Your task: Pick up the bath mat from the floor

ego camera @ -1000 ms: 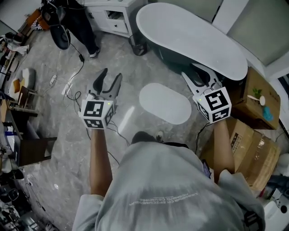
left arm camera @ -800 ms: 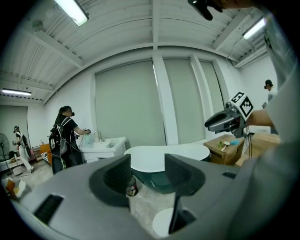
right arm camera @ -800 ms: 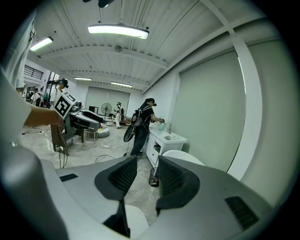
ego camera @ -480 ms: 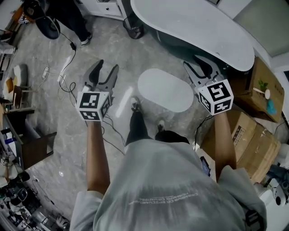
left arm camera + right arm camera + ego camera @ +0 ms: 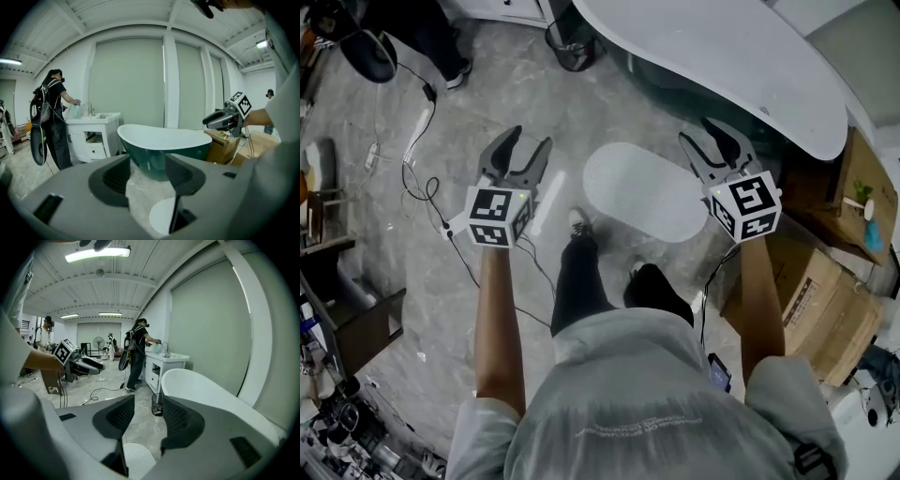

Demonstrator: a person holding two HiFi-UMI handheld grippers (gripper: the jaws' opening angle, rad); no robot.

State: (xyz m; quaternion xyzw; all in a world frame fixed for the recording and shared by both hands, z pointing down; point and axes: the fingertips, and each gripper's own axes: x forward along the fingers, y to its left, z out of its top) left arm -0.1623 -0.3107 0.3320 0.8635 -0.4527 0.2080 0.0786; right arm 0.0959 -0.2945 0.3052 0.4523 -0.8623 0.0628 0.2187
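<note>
The bath mat [image 5: 647, 192] is a white oval lying flat on the grey marbled floor beside the bathtub. My left gripper [image 5: 530, 142] hangs in the air to the mat's left, open and empty. Over the mat's right end my right gripper [image 5: 705, 133] is also open; its jaws have just been opening and nothing is between them. Neither gripper touches the mat. In the left gripper view the mat [image 5: 161, 215] shows low between the jaws of the left gripper [image 5: 147, 168]. The right gripper view has the mat [image 5: 136, 458] below the right gripper [image 5: 143, 413].
A dark green bathtub [image 5: 722, 56] with a white inside stands just behind the mat. Cardboard boxes [image 5: 825, 300] are stacked at the right. Cables [image 5: 422, 178] trail over the floor at the left. A bin [image 5: 567, 47] and another person [image 5: 441, 47] are further back. My shoes [image 5: 578, 225] stand by the mat's near edge.
Both grippers have come down toward the floor and closer to the mat. My legs and shoes have come into view near it. The right jaws stand wider.
</note>
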